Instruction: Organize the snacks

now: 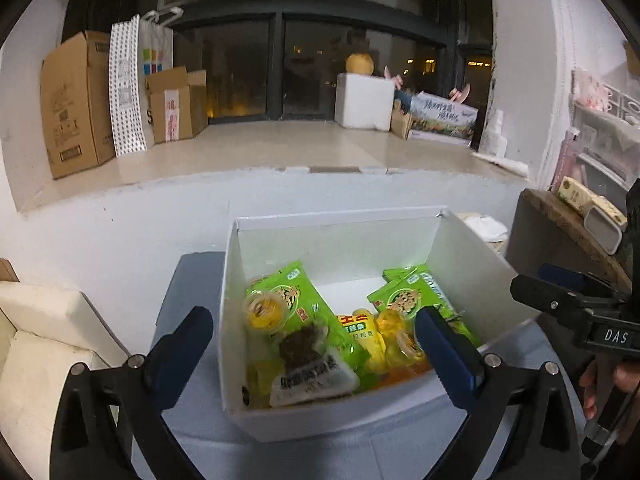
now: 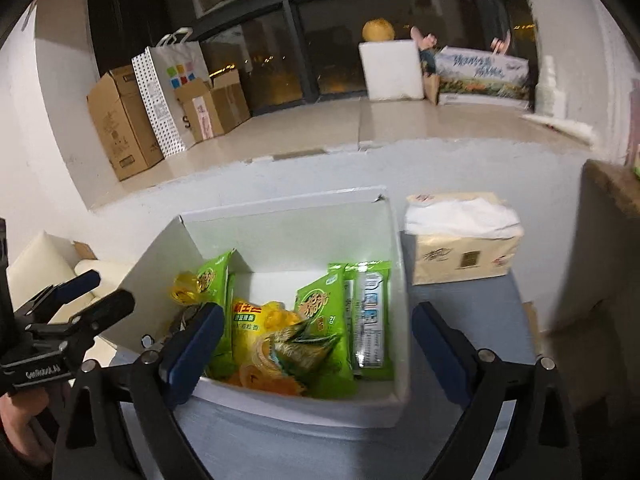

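A white open box (image 1: 472, 248) (image 2: 394, 240) stands on a blue-grey table and holds several snack packs: green packets (image 1: 298, 300) (image 2: 322, 312), a yellow packet (image 1: 370, 334) (image 2: 250, 332), yellow jelly cups (image 1: 264, 310) (image 2: 186, 290) and a clear-wrapped dark cake (image 1: 310, 368). My left gripper (image 1: 316, 354) stands open above the box's near left part, nothing between its blue pads. My right gripper (image 2: 320, 346) is open too, its fingers straddling the box's near right side, with nothing held. Each gripper shows at the edge of the other's view.
A tissue pack (image 2: 464, 240) sits right of the box. A dark stand with a wooden top (image 1: 568, 228) is further right. A cream seat (image 1: 44, 332) is at the left. Behind the table a white ledge (image 1: 256, 152) carries cardboard boxes (image 1: 76, 100) and bags.
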The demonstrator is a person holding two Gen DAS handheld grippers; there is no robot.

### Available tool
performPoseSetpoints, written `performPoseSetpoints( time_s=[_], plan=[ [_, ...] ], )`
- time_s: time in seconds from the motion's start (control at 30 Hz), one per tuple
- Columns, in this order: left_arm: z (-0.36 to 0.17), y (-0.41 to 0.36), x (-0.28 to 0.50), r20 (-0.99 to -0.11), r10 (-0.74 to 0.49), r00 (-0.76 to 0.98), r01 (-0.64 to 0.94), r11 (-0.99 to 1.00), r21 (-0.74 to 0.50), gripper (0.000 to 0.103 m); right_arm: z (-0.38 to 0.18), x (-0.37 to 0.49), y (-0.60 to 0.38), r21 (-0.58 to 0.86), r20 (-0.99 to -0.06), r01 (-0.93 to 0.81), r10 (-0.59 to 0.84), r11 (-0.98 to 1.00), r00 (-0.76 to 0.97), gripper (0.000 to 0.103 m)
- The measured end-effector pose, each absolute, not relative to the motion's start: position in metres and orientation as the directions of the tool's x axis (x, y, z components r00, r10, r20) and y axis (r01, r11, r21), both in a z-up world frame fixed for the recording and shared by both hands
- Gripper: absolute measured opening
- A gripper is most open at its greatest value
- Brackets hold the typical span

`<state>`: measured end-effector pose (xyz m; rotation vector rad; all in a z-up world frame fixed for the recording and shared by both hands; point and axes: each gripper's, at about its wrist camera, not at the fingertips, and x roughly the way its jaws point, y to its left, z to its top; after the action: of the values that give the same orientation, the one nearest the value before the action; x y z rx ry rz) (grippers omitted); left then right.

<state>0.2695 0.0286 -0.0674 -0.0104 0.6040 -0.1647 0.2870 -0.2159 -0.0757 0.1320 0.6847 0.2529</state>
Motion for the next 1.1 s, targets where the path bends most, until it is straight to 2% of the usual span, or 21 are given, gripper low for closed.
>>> performPoseSetpoints(
  time_s=[0.13,0.33,0.47,0.57,0.67,0.83,0.97,1.1],
  plan=[
    [-0.055,0.031,0.236,-0.559,-0.079,0.825,0.081,0.996,-0.021,0.103,-0.063,0.255,-0.216,0.146,-0.589,-0.179,0.231,0.973,0.775,0.098],
    [-0.044,0.037,0.166,-0.532,-0.169,0.830,0.109,0.984,-0.142,0.103,-0.052,0.193,-0.213,0.064,-0.562,-0.171,0.177,0.983,0.808,0.098],
    [-0.039,0.033,0.117,-0.526,-0.089,0.846,0.053,0.995,-0.082,0.103,-0.048,0.156,-0.217,0.121,-0.571,-0.192,0.227,0.974,0.789,0.098],
    [-0.037,0.031,0.086,-0.533,-0.110,0.839,0.076,0.993,-0.087,0.103,-0.042,0.116,-0.213,0.091,-0.553,-0.243,0.252,0.966,0.794,0.098],
    [-0.037,0.029,0.058,-0.544,-0.127,0.830,0.091,0.992,-0.093,0.103,-0.035,0.079,-0.206,0.039,-0.536,-0.220,0.206,0.975,0.818,0.098],
    [-0.037,0.029,0.008,-0.544,-0.165,0.823,0.105,0.985,-0.139,0.103,-0.031,0.034,-0.205,0.124,-0.546,-0.254,0.280,0.959,0.790,0.098],
    [-0.036,0.019,-0.024,-0.547,-0.130,0.827,0.106,0.991,-0.076,0.103,-0.031,-0.001,-0.203,0.150,-0.543,-0.272,0.309,0.950,0.781,0.098],
    [-0.028,0.022,-0.052,-0.524,-0.148,0.839,0.116,0.989,-0.093,0.103,-0.025,-0.026,-0.206,0.178,-0.528,-0.264,0.318,0.948,0.787,0.098]
  ],
)
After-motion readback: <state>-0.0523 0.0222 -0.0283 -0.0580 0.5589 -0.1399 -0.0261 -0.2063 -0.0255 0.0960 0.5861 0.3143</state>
